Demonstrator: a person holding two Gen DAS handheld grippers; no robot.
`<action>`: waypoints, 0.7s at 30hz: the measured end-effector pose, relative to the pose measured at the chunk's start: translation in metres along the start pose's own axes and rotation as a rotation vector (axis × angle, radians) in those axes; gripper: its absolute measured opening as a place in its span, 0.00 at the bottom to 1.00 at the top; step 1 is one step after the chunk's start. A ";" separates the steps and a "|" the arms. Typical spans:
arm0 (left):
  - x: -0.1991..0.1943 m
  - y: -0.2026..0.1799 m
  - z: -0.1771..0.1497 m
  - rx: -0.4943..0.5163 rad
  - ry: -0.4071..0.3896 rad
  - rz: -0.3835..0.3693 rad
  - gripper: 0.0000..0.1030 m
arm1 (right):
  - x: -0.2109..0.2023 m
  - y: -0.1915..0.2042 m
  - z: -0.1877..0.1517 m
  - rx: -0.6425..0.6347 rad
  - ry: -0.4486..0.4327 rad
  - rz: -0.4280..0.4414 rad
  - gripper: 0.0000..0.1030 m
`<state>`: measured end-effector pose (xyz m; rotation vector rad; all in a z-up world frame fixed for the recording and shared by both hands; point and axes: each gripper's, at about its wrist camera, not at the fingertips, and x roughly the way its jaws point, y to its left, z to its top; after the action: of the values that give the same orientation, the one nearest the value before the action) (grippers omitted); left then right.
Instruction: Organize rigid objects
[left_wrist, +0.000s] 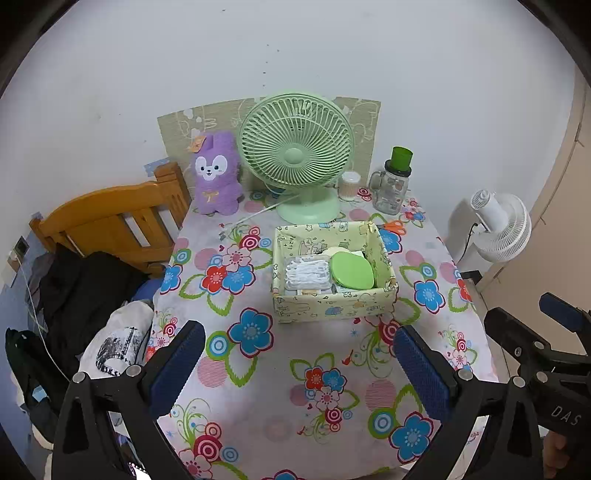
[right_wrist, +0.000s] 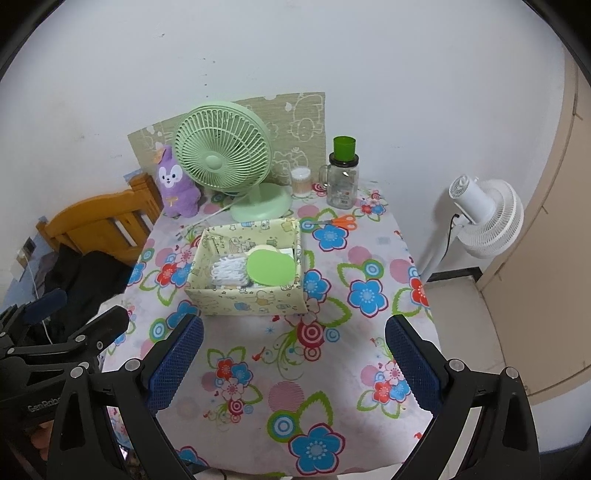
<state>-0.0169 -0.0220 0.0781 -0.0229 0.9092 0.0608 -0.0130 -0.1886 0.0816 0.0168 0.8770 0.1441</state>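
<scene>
Left hand-held gripper (left_wrist: 299, 365) and right hand-held gripper (right_wrist: 293, 363) hover spread and empty over tabletop (left_wrist: 280, 417); fabric box (left_wrist: 332, 306) ahead already holds items, orange scissors (right_wrist: 341, 221) beyond it loose.

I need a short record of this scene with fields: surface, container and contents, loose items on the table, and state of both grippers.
surface: table with floral cloth
container: patterned box, open top, near table centre
contents: round green lid, clear case of white picks; other items partly hidden
loose items: orange scissors right of box, glass jar with green cup on top, cotton swab tub
background: green fan, purple plush
left gripper: open, empty
right gripper: open, empty
</scene>
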 end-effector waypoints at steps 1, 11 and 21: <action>0.000 0.000 0.000 -0.001 0.001 0.001 1.00 | 0.000 0.000 0.001 -0.001 0.000 0.001 0.97; -0.002 -0.001 -0.001 -0.015 -0.011 0.024 1.00 | 0.003 0.000 0.004 -0.006 0.006 0.005 0.97; -0.003 0.005 -0.001 -0.019 -0.003 0.015 1.00 | 0.010 0.000 0.006 -0.007 0.014 0.001 0.97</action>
<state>-0.0202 -0.0167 0.0797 -0.0336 0.9055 0.0831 -0.0015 -0.1866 0.0778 0.0102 0.8908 0.1485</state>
